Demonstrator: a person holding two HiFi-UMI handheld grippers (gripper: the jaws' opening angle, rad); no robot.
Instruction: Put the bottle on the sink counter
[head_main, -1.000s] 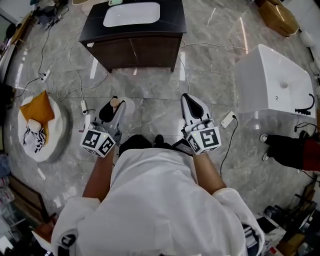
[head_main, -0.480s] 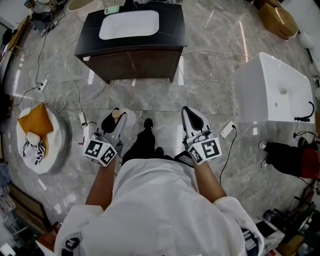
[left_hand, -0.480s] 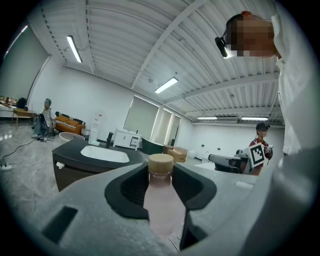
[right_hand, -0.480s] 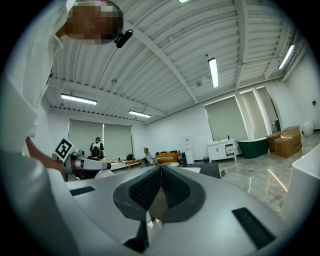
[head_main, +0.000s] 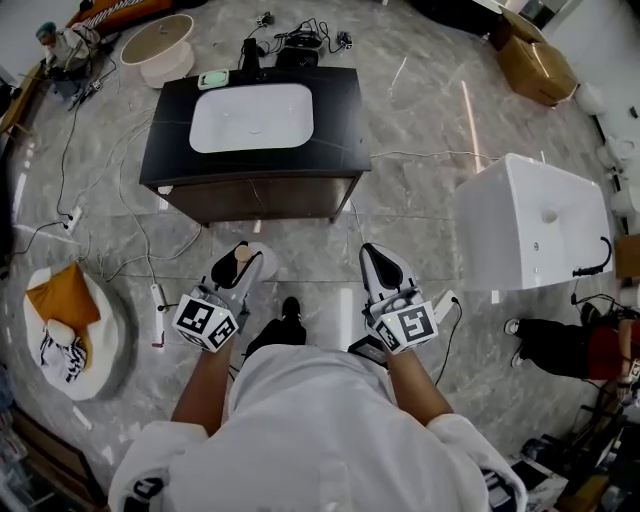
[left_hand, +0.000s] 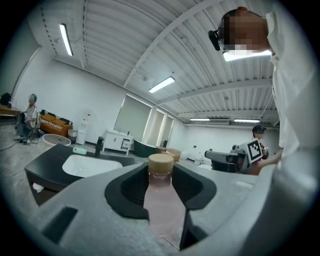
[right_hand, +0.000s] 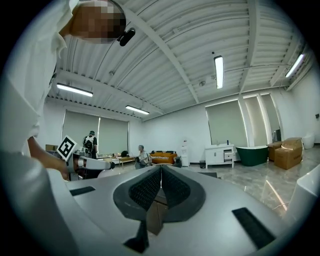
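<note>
Head view: left tongs (head_main: 240, 268) grasp the bottle (head_main: 242, 254); right tongs (head_main: 380, 258) clenched, empty; tabletop (head_main: 335, 110) lies far, well apart.

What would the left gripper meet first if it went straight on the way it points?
Probably the dark wooden sink cabinet with the white basin. Whether the pale pink plastic bottle in the left gripper would hit its front or clear the counter is unclear.

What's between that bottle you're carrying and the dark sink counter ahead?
Only bare marble floor, seen in the head view; the bottle sits in the left gripper, short of the sink counter.
</note>
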